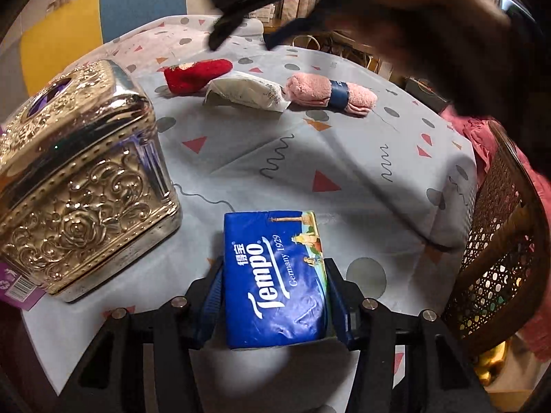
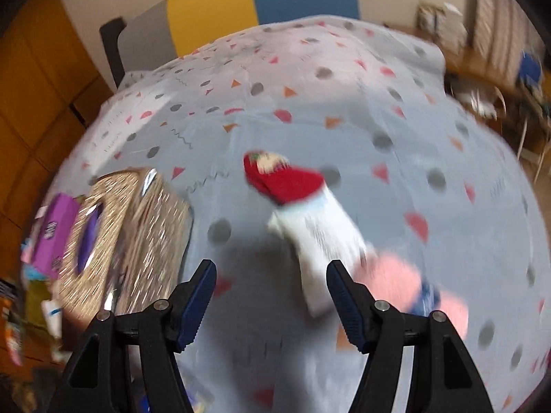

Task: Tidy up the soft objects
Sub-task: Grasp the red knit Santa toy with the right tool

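Observation:
My left gripper (image 1: 273, 275) is shut on a blue Tempo tissue pack (image 1: 275, 275), held just above the table beside an ornate gold tissue box (image 1: 79, 179). Farther back lie a red sock (image 1: 198, 75), a white wipes packet (image 1: 248, 94) and a rolled pink towel with a blue band (image 1: 330, 94). My right gripper (image 2: 272, 275) is open and empty, high above the table. Below it, blurred, are the red sock (image 2: 286, 180), the white packet (image 2: 320, 241) and the pink towel (image 2: 413, 289). The gold box (image 2: 131, 237) is at its left.
The table wears a grey patterned cloth (image 1: 344, 172). A wicker chair (image 1: 499, 241) with pink fabric stands at the right edge. A purple packet (image 2: 51, 230) lies left of the gold box. The right hand and gripper (image 1: 378, 10) hover over the far table.

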A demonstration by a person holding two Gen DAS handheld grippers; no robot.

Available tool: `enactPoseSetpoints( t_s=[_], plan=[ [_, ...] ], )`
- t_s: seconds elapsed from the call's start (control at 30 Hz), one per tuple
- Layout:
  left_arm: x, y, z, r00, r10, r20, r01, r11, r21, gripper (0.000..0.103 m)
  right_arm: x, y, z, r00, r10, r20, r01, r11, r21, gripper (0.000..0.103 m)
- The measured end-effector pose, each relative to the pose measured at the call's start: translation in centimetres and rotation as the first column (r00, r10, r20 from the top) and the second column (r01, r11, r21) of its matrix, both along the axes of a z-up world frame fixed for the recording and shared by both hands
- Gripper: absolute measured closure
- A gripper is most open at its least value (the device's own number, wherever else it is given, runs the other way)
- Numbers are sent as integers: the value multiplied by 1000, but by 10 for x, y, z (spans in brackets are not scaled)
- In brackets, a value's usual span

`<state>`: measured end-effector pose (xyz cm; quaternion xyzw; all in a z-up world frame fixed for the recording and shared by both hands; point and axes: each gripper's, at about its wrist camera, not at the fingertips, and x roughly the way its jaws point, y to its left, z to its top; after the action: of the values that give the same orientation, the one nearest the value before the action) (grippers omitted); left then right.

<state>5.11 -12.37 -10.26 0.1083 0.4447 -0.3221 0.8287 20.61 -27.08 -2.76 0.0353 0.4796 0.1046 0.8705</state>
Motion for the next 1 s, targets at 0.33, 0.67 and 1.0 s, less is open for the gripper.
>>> enactPoseSetpoints(
  t_s=[0.33,0.67,1.0],
  plan=[
    [-4,11,0,1000,-4,10,4,999,-44,50,103,44,-33,999,33,-21,-36,978,-206,36],
    [-4,11,2,1000,5,21,-4,999,-43,50,101,54,-39,998,52,-21,-55,981,-187,86],
    [-6,3,-1,999,16,48,-14,999,-28,50,-15,10,-12,984,99,-150,-87,992,87,85]
  ],
)
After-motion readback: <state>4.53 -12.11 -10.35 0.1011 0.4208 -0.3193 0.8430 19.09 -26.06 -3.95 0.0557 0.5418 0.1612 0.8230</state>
